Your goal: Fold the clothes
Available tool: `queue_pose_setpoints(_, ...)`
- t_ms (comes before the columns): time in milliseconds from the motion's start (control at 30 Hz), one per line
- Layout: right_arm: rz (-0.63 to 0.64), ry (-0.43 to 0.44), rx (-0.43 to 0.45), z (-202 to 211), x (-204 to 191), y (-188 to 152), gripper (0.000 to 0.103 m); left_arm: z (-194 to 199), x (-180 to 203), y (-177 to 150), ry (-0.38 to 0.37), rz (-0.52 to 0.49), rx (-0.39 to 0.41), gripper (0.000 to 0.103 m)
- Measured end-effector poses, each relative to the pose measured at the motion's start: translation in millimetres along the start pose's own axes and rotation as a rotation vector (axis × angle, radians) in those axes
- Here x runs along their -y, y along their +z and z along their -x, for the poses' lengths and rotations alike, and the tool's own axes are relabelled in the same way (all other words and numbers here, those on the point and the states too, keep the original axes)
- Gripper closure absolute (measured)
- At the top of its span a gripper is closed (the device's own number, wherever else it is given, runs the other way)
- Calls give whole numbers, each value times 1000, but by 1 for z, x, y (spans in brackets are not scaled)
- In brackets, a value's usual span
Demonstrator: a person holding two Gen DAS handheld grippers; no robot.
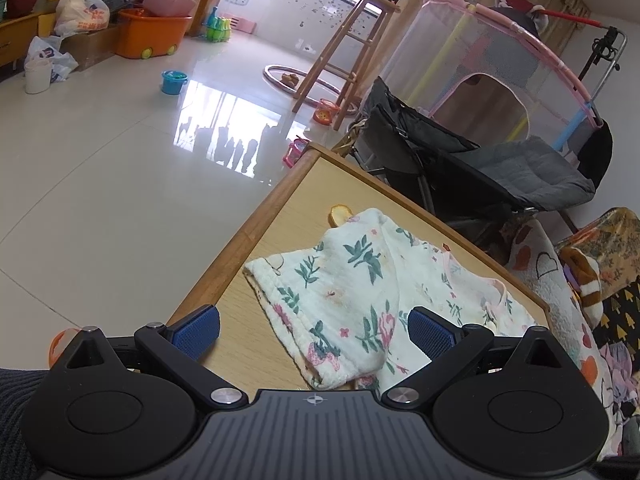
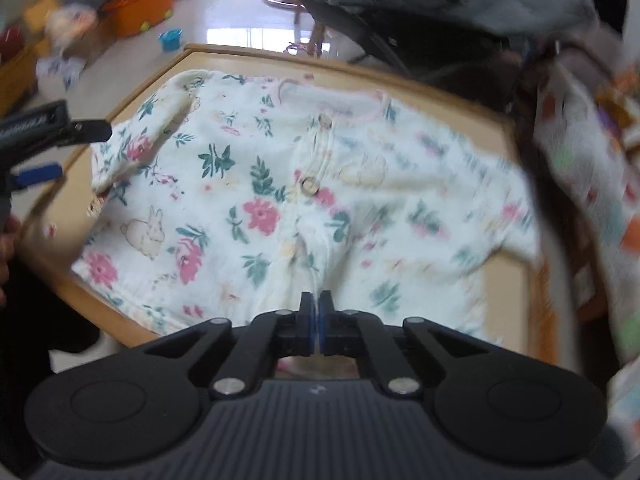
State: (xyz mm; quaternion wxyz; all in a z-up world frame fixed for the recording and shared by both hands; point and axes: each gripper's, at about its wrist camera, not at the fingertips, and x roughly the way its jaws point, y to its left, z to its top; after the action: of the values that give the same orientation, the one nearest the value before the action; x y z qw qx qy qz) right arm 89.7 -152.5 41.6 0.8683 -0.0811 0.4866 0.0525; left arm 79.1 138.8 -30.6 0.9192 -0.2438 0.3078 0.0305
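Note:
A white floral baby shirt (image 2: 256,184) with buttons lies front up on the wooden table (image 2: 280,53). My right gripper (image 2: 316,320) is shut at the shirt's near hem, and the cloth gathers in a ridge running into its jaws. The shirt's left sleeve (image 1: 320,300) is folded inward over the body. My left gripper (image 1: 316,334) hangs open just above that sleeve, its blue pads (image 1: 196,332) wide apart and holding nothing. The left gripper (image 2: 68,152) also shows at the table's left edge in the right wrist view.
A small orange round object (image 1: 340,214) lies at the sleeve's far end. Behind the table are a grey stroller (image 1: 500,168), a mesh playpen (image 1: 480,68) and a wooden stool (image 1: 352,48). A patterned blanket (image 1: 560,292) lies right; toys and an orange bin (image 1: 154,32) are on the tiled floor.

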Motion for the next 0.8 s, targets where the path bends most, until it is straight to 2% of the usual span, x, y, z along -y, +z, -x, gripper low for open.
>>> queue_pose_setpoints(167,103,2,-33,19,0,18,101,1,1,1,0,5,-1,2)
queue_pose_setpoints(367,235,103,-214,-3,-29,8,96,1,0,1,-1,11,3,2)
queue_pose_setpoints(433,252,110,-233,-10,-39,0,92,2,-1,1,1,7,4,2)
queue_pose_setpoints(600,253,120,-162,-3,-43,-10,76,5,-4,3,16,-1,12,2)
queue_pose_setpoints(800,136,162,10,26,-7,-22,71,11,-11,7,24,28,47,2)
